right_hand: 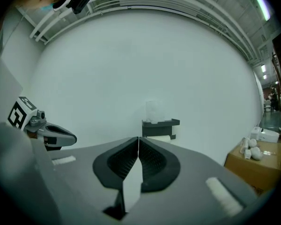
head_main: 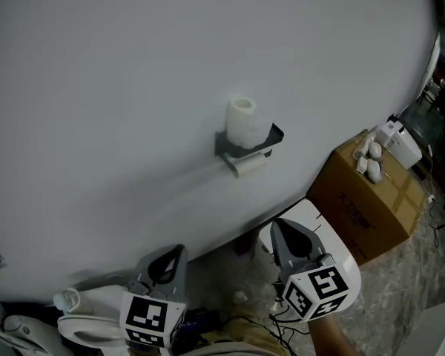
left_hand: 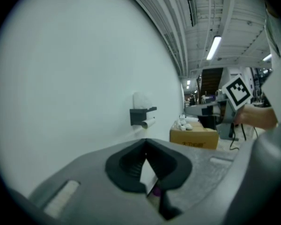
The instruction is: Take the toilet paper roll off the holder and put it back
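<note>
A white toilet paper roll (head_main: 242, 121) stands upright on top of a dark wall-mounted holder (head_main: 273, 135), and a second roll (head_main: 250, 164) lies on the bar under it. The gripper views show the upright roll (left_hand: 141, 100) (right_hand: 152, 111) and holder (left_hand: 139, 116) (right_hand: 160, 127) far ahead on the white wall. My left gripper (head_main: 164, 256) (left_hand: 145, 142) is shut with nothing between its jaws, well below and left of the holder. My right gripper (head_main: 285, 229) (right_hand: 138, 138) is shut and empty too, below and slightly right of the holder. Neither touches the roll.
A cardboard box (head_main: 365, 208) with small white items on top stands on the floor right of the holder. A white rounded fixture (head_main: 328, 237) sits behind my right gripper. White objects (head_main: 81, 304) lie at the lower left. Cables run across the floor.
</note>
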### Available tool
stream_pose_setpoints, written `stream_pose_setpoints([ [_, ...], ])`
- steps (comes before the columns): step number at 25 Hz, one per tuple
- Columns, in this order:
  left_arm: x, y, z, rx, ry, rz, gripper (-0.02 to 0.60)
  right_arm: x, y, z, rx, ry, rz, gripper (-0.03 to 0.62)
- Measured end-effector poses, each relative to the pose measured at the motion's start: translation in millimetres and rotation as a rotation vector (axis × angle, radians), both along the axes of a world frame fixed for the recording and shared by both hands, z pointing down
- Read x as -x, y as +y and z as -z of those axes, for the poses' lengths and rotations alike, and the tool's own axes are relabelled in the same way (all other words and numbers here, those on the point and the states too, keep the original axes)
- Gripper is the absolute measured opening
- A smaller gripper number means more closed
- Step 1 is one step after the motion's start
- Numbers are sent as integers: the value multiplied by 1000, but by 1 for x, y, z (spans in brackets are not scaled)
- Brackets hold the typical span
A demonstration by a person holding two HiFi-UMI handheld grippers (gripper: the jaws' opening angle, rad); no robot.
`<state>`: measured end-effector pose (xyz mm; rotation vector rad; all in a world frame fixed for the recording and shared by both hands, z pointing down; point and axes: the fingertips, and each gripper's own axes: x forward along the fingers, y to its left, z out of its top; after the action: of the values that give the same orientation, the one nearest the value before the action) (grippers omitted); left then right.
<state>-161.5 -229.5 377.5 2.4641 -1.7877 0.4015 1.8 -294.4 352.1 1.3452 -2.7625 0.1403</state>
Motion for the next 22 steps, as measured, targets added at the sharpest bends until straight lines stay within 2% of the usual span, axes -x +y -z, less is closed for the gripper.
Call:
stream_pose_setpoints([
  [13,1,30,-27,88,-10,-14,-5,2,44,-30,34,69,-1,8],
  [22,-3,34,-22,72,2,-22,-5,3,51,-32,37,61,13,5],
])
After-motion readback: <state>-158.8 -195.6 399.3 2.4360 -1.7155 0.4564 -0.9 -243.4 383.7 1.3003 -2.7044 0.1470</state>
